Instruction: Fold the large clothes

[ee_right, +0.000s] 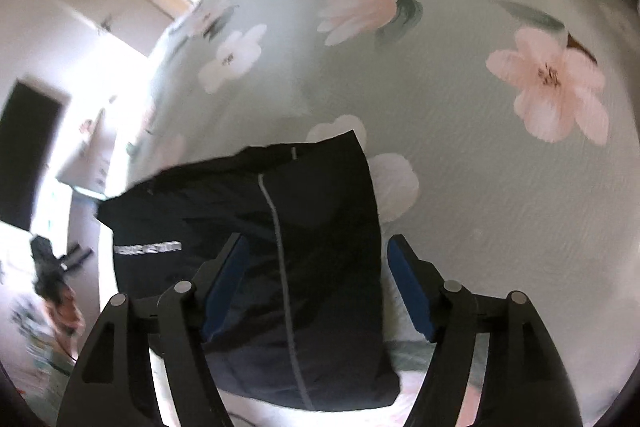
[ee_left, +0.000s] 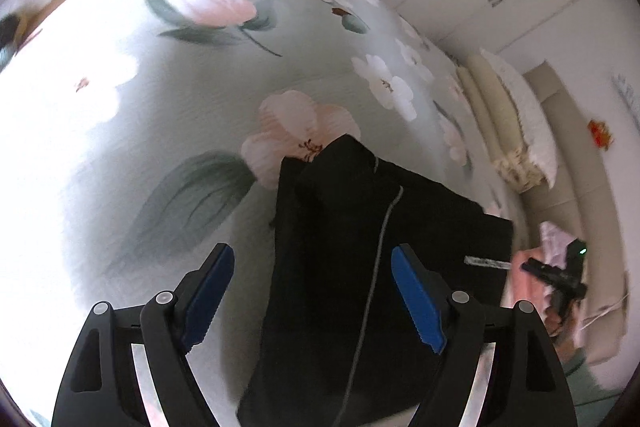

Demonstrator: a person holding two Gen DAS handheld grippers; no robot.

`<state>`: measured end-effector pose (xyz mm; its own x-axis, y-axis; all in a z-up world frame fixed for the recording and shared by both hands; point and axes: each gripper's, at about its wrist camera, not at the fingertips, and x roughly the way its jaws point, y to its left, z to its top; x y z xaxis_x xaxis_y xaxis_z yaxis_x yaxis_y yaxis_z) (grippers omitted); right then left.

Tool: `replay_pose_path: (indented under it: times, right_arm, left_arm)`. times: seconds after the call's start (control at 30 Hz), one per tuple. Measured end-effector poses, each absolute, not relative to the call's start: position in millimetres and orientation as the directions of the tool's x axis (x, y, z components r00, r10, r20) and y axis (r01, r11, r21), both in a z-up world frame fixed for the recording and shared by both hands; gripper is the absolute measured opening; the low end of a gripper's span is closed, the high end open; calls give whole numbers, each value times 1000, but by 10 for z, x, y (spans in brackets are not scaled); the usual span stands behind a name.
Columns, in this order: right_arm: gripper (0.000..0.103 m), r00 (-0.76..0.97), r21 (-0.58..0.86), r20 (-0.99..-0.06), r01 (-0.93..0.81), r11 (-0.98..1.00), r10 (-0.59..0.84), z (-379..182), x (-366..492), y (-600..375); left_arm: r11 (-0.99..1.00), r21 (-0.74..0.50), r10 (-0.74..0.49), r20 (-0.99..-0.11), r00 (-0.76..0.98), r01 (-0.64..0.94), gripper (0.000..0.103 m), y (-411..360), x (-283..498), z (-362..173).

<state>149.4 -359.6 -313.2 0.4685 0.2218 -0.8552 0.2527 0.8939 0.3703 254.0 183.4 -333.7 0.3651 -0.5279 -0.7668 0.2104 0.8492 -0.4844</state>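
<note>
The black jacket (ee_left: 360, 267) lies folded compactly on the floral bed (ee_left: 180, 99); left gripper (ee_left: 312, 299) and right gripper (ee_right: 316, 287) hover released, folding apparently nearly finished.

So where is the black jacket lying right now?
The black jacket lies folded on the floral bedspread, low and centre in both wrist views, under the open left gripper and open right gripper.
</note>
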Motion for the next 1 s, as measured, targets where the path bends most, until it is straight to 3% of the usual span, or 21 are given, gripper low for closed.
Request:
replay_pose_path:
  times: [0.1, 0.23, 0.47, 0.7, 0.73, 0.77, 0.8, 0.83, 0.87, 1.0]
  right_arm:
    - [75, 445, 256, -883, 186, 949, 152, -3272, 1697, -3510]
    - [75, 443, 232, -883, 128, 964, 153, -3423, 1896, -3502]
    - [75, 443, 290, -873, 134, 948, 205, -3742, 2074, -3716]
    - [73, 404, 365, -865, 101, 926, 297, -3979, 2216, -3589]
    - [61, 406, 350, -868, 94, 932, 285, -3965, 2225, -3551]
    - [51, 411, 343, -868, 88, 935, 280, -3944, 2218, -3523]
    - [39, 415, 332, -868, 81, 940, 271, -3910, 2195, -3492]
    - [24, 421, 307, -872, 73, 949, 249, -3868, 2161, -3452]
    - [20, 431, 283, -873, 69, 957, 227, -3826, 2127, -3418]
    - [13, 503, 112, -863, 106, 988, 44, -3421, 1940, -3279]
  left_arm:
    - [879, -376, -468, -799, 378, 293, 82, 1559, 2687, -3364]
    - [878, -295, -431, -829, 355, 378, 82, 1343, 2851, -3427]
    - [787, -341, -494, -848, 194, 513, 82, 1073, 3122, -3674]
    - [743, -467, -592, -792, 148, 479, 73, 1033, 3335, -3861]
    - [741, -482, -603, -784, 148, 468, 70, 1060, 3346, -3869]
    - [744, -488, -606, -780, 155, 457, 57, 1091, 3346, -3869]
    - [743, -491, -609, -778, 156, 454, 35, 1098, 3337, -3857]
    - [741, -493, -613, -773, 161, 455, 22, 1100, 3312, -3840]
    - [750, -478, -608, -770, 193, 458, 14, 1094, 3247, -3779]
    - [780, -456, -605, -724, 331, 428, 11, 1258, 3020, -3476]
